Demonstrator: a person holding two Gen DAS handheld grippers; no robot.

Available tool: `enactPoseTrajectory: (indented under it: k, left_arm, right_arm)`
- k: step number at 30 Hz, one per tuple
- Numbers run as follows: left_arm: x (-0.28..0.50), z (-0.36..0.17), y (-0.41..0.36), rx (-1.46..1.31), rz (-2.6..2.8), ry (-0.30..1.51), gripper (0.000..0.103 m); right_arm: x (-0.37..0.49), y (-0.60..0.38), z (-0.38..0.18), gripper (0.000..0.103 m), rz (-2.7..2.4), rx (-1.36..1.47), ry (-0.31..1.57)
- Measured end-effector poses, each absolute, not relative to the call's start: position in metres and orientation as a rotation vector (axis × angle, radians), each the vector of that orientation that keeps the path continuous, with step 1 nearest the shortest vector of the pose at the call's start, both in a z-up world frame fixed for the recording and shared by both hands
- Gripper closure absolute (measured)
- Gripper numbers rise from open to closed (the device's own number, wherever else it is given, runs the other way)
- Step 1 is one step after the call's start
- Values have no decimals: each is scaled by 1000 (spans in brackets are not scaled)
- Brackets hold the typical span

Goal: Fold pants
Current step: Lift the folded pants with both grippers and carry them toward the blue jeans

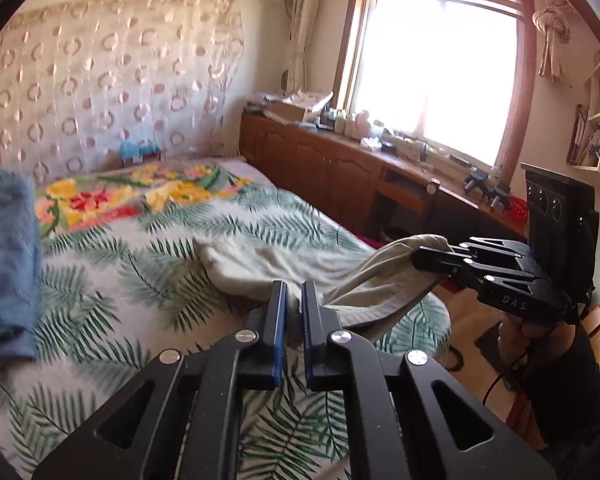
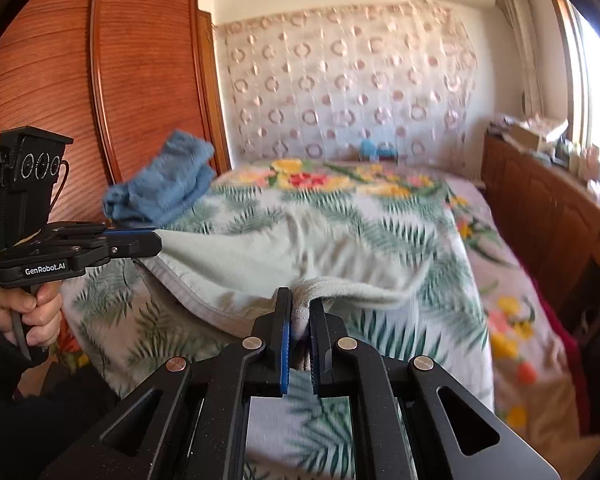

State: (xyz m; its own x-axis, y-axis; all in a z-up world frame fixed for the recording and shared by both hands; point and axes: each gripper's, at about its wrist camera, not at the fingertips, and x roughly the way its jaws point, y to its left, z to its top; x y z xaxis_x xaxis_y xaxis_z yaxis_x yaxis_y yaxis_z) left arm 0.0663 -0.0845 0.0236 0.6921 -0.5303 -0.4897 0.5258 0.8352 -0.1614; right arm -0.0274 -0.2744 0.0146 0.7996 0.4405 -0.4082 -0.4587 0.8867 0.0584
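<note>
A bed (image 1: 148,240) wears a leaf-print sheet (image 2: 380,232) with a floral blanket (image 1: 112,196) at its far end. Folded blue cloth (image 2: 164,184) lies on the bed beside a wooden wardrobe (image 2: 100,80). A patterned curtain (image 1: 112,80) hangs behind. Cluttered wooden cabinets (image 1: 320,164) run under the bright window (image 1: 440,80).

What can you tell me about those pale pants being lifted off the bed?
The pants are a pale grey-green, soft knit-looking cloth with a stitched hem along one edge. Both grippers pinch that near edge: the left gripper and the right gripper each have cloth caught between closed fingers. The held edge hangs raised and sags between them, while the far part lies rumpled on the leaf-print bedspread.
</note>
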Motion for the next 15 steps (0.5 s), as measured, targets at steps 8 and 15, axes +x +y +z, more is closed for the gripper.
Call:
enactPoseTrajectory:
  k: [8, 15]
  left_arm:
    - [58, 68, -67, 2, -552, 442, 95]
    - [61, 95, -48, -8, -510, 377, 96]
  right_arm:
    - [-35, -256, 69, 96, 507, -93, 291]
    - [-41, -249, 94, 96, 536, -113, 223]
